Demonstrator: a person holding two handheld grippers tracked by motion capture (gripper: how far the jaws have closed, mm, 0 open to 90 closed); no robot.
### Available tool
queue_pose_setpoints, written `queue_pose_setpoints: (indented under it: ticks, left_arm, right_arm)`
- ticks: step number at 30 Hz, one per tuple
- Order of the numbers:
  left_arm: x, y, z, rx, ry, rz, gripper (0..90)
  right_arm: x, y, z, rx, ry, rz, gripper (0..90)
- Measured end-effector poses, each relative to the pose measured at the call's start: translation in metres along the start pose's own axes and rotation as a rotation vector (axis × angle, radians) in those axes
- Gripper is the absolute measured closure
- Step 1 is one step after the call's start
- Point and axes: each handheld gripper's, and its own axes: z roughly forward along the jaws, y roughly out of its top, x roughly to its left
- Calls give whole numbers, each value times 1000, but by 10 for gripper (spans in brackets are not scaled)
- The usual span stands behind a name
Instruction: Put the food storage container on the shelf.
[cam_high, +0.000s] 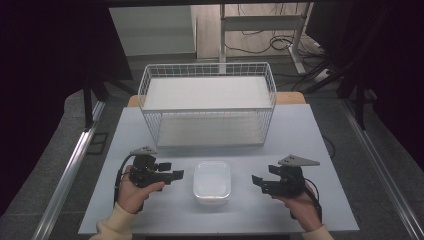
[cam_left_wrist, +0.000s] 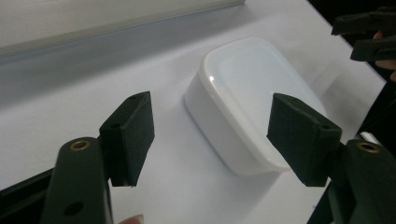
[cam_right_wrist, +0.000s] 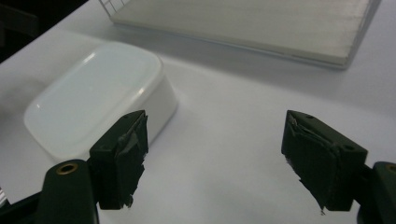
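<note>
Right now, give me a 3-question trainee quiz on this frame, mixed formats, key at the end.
1. True or false: the white lidded container lies on the table between the left gripper and the right gripper.
2. Multiple choice: the wire basket stands
A. on top of the container
B. behind the container, farther from the person
C. in the person's right hand
3. Fill in: both grippers are ____, with nothing pressed between their pads.

Key
1. True
2. B
3. open
</note>
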Motion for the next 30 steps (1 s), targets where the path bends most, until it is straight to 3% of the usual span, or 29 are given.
queue_pose_setpoints:
  ticks: [7, 15, 21, 26, 30]
  left_arm:
    - [2, 5, 3, 0, -7, -21, 319]
    - [4, 3, 8, 11, -48, -62, 301]
    - [3, 5, 17, 23, -106, -94, 276]
    - [3, 3, 27, 45, -111, -95, 274]
    - [7, 0, 34, 52, -155, -137, 275]
  right_arm:
    - [11, 19, 8, 7, 27, 18, 251]
    - [21, 29, 27, 25, 124, 92, 280]
    - [29, 30, 47, 43, 173, 131, 299]
    - [32, 22, 61, 79, 178, 144, 313]
    - [31, 15, 66, 102, 197, 165, 327]
